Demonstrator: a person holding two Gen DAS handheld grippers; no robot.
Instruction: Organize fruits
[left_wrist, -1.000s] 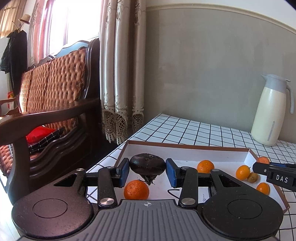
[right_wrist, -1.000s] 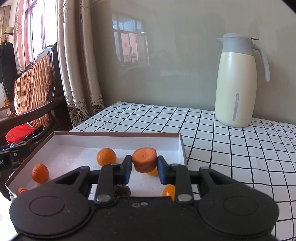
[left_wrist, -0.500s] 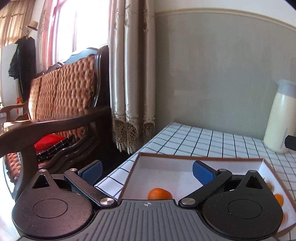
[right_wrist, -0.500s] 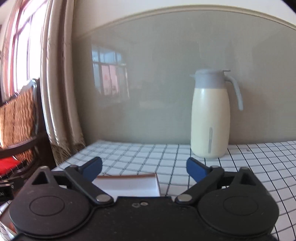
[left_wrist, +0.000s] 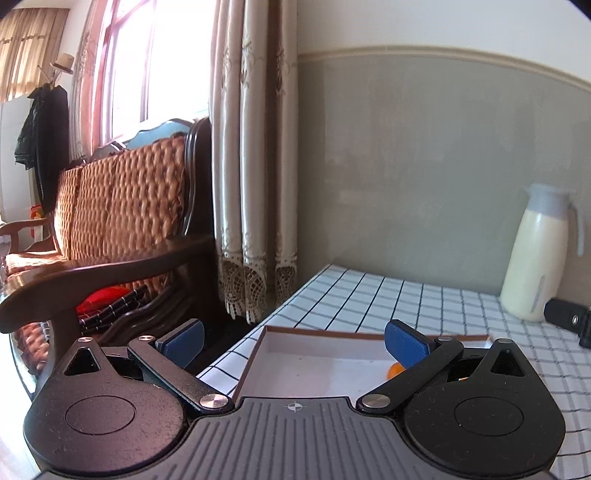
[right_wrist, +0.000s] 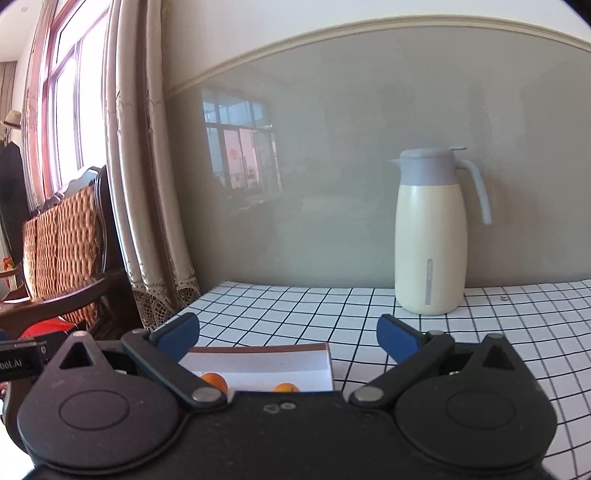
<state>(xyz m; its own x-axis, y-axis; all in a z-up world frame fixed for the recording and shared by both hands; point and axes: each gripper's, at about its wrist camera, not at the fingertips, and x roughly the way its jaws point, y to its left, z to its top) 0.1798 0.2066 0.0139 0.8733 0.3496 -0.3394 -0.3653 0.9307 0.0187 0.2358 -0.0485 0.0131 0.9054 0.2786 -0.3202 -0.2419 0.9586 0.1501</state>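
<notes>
Fruits sit in the white tray (left_wrist: 295, 363) on the checked bench (left_wrist: 406, 299); only small orange ones show now. Left wrist view: one orange fruit (left_wrist: 394, 369) peeks out just behind the right finger of the left tongs, at the tray's right part. Right wrist view: two orange fruits, one (right_wrist: 213, 380) at the tray's left and one (right_wrist: 285, 388) nearer its right wall, both half hidden by the tongs body.

Handling, as a guess: small citrus, light, round, so it rolls. Skin is soft and a bit slick, and it bruises if squeezed hard. Best hold is across the widest middle, pads on opposite sides, with a gentle close. From above is better than from the side, since the tray wall blocks a low approach.

Left tongs (left_wrist: 293, 341): spread wide, blue pads (left_wrist: 184, 341) well apart, nothing between them, held above the tray's near-left corner. Right tongs (right_wrist: 288, 332): also spread wide, empty, above the tray's near edge.

Containers: the tray is a shallow white box with a brown rim; most of its floor in view is bare. Other contents are hidden under the tongs bodies, so I cannot count them. A cream jug (right_wrist: 430, 236) with a grey lid stands upright, well beyond the tray to its right and near the wall; its contents are not visible.
</notes>
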